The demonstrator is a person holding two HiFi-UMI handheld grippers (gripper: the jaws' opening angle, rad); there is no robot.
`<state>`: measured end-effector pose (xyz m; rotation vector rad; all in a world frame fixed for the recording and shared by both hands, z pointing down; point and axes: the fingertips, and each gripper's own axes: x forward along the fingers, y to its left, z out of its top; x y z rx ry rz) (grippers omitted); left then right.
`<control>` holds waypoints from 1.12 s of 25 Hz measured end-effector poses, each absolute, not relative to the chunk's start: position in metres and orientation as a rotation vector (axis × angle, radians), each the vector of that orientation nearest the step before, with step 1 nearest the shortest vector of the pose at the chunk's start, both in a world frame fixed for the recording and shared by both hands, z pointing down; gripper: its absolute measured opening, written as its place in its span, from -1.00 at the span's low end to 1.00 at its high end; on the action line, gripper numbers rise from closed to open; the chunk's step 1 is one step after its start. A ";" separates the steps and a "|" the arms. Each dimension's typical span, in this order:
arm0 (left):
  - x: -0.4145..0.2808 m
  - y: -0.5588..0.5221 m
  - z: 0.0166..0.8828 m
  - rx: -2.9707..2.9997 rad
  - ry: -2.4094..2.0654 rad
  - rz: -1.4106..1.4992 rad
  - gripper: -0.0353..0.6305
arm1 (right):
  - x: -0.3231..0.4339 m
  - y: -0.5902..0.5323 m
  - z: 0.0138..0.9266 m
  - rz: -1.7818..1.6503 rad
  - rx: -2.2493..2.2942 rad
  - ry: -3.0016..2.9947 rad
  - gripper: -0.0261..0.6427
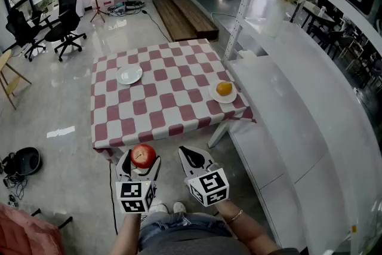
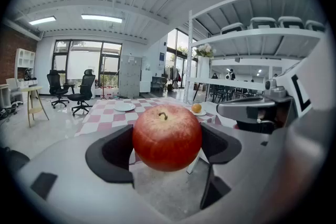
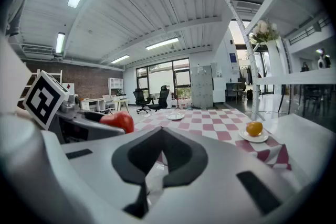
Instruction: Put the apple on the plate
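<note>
A red apple (image 1: 143, 154) sits between the jaws of my left gripper (image 1: 142, 160), which is shut on it in front of the near edge of the checkered table (image 1: 161, 110). In the left gripper view the apple (image 2: 167, 137) fills the gap between the black pads (image 2: 111, 153). An empty white plate (image 1: 129, 74) lies at the table's far left. A second plate (image 1: 225, 97) at the right edge holds an orange (image 1: 224, 88). My right gripper (image 1: 194, 157) hovers beside the left one, jaws shut on nothing (image 3: 161, 157).
White shelving (image 1: 286, 86) runs along the right side, close to the table's right edge. Black office chairs (image 1: 65, 24) stand at the far left. A dark round object (image 1: 24, 161) lies on the floor at the near left. A wooden platform (image 1: 182, 16) lies behind the table.
</note>
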<state>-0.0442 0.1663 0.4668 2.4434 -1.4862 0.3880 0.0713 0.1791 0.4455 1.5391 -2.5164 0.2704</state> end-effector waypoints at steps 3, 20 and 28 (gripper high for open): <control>-0.042 0.166 0.469 2.442 -1.484 0.394 0.31 | 0.074 0.179 0.447 0.285 1.537 -2.517 -0.89; -0.040 0.152 0.467 2.420 -1.540 0.364 0.31 | 0.090 0.172 0.453 0.320 1.542 -2.538 -0.89; -0.043 0.147 0.463 2.404 -1.567 0.336 0.31 | 0.100 0.170 0.458 0.338 1.561 -2.514 -0.89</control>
